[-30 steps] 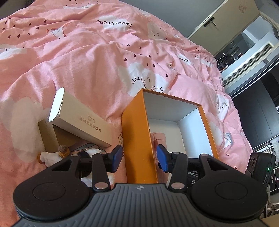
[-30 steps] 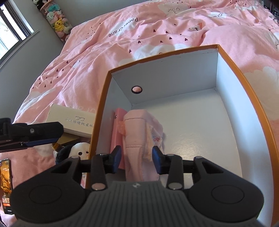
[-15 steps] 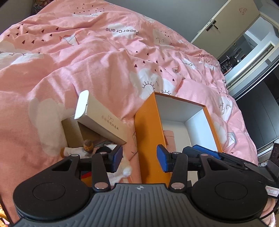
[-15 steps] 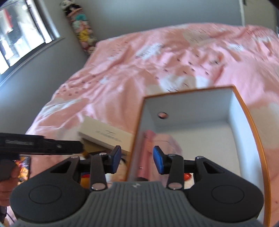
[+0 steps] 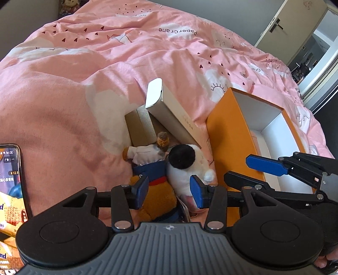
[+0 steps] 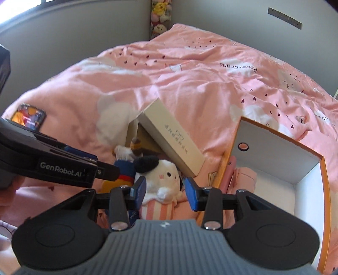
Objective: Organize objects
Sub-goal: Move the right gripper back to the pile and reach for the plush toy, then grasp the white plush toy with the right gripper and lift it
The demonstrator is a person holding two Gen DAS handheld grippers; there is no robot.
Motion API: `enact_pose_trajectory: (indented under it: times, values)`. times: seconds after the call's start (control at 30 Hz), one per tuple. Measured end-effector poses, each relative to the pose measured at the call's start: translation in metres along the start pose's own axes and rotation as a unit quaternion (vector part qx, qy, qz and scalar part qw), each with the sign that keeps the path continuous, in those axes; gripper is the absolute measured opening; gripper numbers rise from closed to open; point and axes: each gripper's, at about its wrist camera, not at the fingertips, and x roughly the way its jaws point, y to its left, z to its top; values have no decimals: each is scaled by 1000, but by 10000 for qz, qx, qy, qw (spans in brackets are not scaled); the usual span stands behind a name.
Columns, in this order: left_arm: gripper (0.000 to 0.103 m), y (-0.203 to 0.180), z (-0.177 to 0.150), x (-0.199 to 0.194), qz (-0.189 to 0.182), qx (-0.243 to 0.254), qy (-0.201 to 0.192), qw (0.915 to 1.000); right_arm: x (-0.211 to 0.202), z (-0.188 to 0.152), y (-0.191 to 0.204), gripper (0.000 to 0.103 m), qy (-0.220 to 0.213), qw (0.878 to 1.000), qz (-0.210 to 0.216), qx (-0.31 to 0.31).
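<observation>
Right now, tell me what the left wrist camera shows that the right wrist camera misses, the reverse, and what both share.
Only the left wrist view shows the beige door with its handle and the dark room beyond it.

Only the right wrist view shows the white plush's face, the round hole in the orange box's end wall, the pink items inside, and the stuffed toys in the corner.

Both show the orange box, the leaning beige carton, the plush toys, the phone and the pink duvet.
</observation>
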Motion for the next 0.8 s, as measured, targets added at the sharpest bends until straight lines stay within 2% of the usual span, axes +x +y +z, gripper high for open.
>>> enact_pose_trajectory:
  times: [0.07, 0.13, 0.23, 0.3, 0.33, 0.5, 0.6, 0.8]
  values:
    - [52, -3, -6, -4, 217, 433, -223, 9986, 4, 0, 1, 44, 64, 10000, 21, 30]
    - [52, -9, -14, -9, 593, 1014, -527, 9917, 6, 1, 2, 46, 107, 9999, 41, 69]
    - [52, -19, -26, -17, 1082, 2071, -892, 9682, 10, 3, 4, 49, 161, 9998, -4, 91]
    - [52, -22, -30, -20, 1239, 2614, -970, 9523, 12, 5, 6, 49, 200, 9997, -50, 95]
    - [52, -21, -31, -22, 1248, 2777, -969, 9476, 13, 5, 6, 49, 213, 9997, -81, 92]
    - [52, -12, -32, -21, 1243, 3261, -559, 9355, 20, 5, 7, 50, 331, 9992, -190, 131]
    - [52, -5, -30, -20, 1005, 3265, -299, 9394, 27, 6, 8, 50, 406, 9989, -204, 131]
    - [55, -9, -23, -26, 912, 3642, -598, 9249, 37, 10, 12, 50, 483, 9987, -158, 107]
